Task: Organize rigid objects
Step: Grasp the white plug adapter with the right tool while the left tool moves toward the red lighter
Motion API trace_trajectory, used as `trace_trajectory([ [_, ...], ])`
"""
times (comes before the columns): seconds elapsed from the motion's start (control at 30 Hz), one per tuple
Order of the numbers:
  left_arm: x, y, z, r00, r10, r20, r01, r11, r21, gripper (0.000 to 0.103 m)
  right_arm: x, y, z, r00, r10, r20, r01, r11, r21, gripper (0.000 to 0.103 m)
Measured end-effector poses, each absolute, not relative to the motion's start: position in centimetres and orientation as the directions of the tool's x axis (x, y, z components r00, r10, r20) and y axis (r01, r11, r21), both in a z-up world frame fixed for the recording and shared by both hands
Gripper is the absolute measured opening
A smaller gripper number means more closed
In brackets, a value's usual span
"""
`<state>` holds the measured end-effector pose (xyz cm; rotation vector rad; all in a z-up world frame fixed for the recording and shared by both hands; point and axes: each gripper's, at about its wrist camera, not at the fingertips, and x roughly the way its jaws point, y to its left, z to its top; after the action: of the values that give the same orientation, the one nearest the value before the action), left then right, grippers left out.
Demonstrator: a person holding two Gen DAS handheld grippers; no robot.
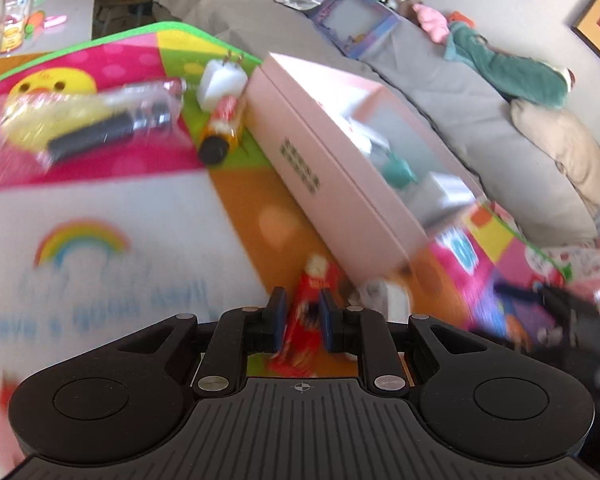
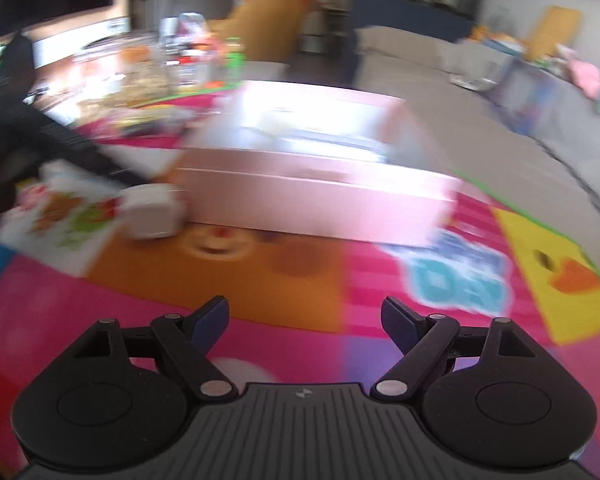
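left wrist: mat (image 1: 100,200) lettering blurred, unreadable

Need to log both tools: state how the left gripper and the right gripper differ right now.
The left gripper is nearly shut, clamped on a red figurine; the right gripper stands wide open. The left holds something; the right holds nothing, only the play mat beneath. Both share black bodies with blue pads.

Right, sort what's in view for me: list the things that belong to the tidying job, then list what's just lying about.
Part of the job:
- red figurine, clamped in the left gripper
- pink box
- nutcracker figure
- bagged tool
- white cup
- right gripper, open and empty

Just lying about:
- play mat
- grey sofa
- teal cloth
- beige cushion
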<state>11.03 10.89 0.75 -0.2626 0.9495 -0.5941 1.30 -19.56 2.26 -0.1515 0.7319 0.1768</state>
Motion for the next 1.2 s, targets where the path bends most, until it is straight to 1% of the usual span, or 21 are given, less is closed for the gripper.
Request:
trace_trajectory([
  [0.13, 8.1, 11.0, 1.1, 0.446, -0.564, -0.695, 0.387, 0.822, -0.419, 0.02, 1.7, -22.3, 2.8, 0.75, 0.053, -0.66, -0.102, 0.994, -0.036, 0.084],
  [0.23, 6.6, 10.4, 1.2, 0.435, -0.551, -0.712, 0.418, 0.824, -0.382, 0.021, 2.2, -22.6, 2.9, 0.753, 0.075, -0.654, -0.09, 0.996, 0.01, 0.084],
  [0.4, 4.2, 8.9, 1.6, 0.408, -0.532, -0.742, 0.504, 0.809, -0.304, 0.021, 2.6, -20.0, 3.1, 0.729, 0.199, -0.655, -0.201, 0.977, 0.073, 0.084],
  [0.5, 3.3, 8.1, 1.9, 0.41, -0.512, -0.755, 0.525, 0.809, -0.264, 0.021, 2.7, -17.3, 3.6, 0.714, 0.287, -0.639, -0.286, 0.952, 0.108, 0.084],
  [0.57, 3.0, 8.1, 2.0, 0.416, -0.503, -0.758, 0.52, 0.815, -0.256, 0.021, 2.5, -15.0, 4.0, 0.707, 0.339, -0.621, -0.352, 0.93, 0.106, 0.084],
  [0.67, 2.8, 8.8, 2.3, 0.445, -0.489, -0.75, 0.491, 0.834, -0.253, 0.021, 2.2, -11.6, 4.2, 0.698, 0.39, -0.601, -0.445, 0.893, 0.063, 0.083],
  [0.73, 2.9, 9.7, 2.6, 0.477, -0.473, -0.74, 0.454, 0.854, -0.253, 0.021, 2.3, -9.4, 4.1, 0.681, 0.413, -0.605, -0.488, 0.871, 0.046, 0.081],
  [0.8, 3.2, 10.8, 2.8, 0.509, -0.454, -0.731, 0.406, 0.876, -0.262, 0.021, 2.9, -8.0, 3.7, 0.665, 0.424, -0.615, -0.502, 0.863, 0.053, 0.075],
  [0.83, 3.3, 11.3, 2.9, 0.523, -0.446, -0.726, 0.382, 0.884, -0.268, 0.021, 3.3, -7.6, 3.4, 0.654, 0.43, -0.622, -0.507, 0.86, 0.061, 0.066],
  [0.87, 3.5, 11.7, 3.0, 0.535, -0.439, -0.722, 0.36, 0.891, -0.276, 0.021, 3.7, -7.3, 3.1, 0.641, 0.431, -0.635, -0.507, 0.859, 0.072, 0.053],
  [0.97, 4.2, 12.4, 3.0, 0.561, -0.428, -0.708, 0.313, 0.902, -0.297, 0.021, 4.3, -7.7, 2.4, 0.599, 0.44, -0.668, -0.501, 0.858, 0.116, 0.036],
  [1.0, 4.4, 12.4, 3.0, 0.566, -0.431, -0.703, 0.307, 0.901, -0.306, 0.021, 4.1, -8.0, 2.4, 0.593, 0.438, -0.676, -0.499, 0.859, 0.119, 0.027],
  [1.03, 4.7, 12.3, 3.0, 0.568, -0.437, -0.697, 0.304, 0.899, -0.316, 0.021, 3.8, -8.7, 2.3, 0.587, 0.436, -0.682, -0.497, 0.859, 0.122, 0.022],
  [1.1, 5.4, 11.7, 2.9, 0.571, -0.448, -0.688, 0.298, 0.894, -0.335, 0.021, 3.0, -9.7, 2.3, 0.595, 0.418, -0.687, -0.479, 0.87, 0.115, 0.019],
  [1.13, 5.7, 11.3, 2.8, 0.574, -0.449, -0.685, 0.292, 0.894, -0.34, 0.021, 2.5, -10.4, 2.2, 0.597, 0.402, -0.694, -0.469, 0.877, 0.104, 0.012],
  [1.2, 6.5, 10.4, 2.6, 0.582, -0.436, -0.686, 0.28, 0.9, -0.335, 0.021, 1.8, -11.5, 2.0, 0.603, 0.366, -0.709, -0.442, 0.893, 0.084, 0.01],
])
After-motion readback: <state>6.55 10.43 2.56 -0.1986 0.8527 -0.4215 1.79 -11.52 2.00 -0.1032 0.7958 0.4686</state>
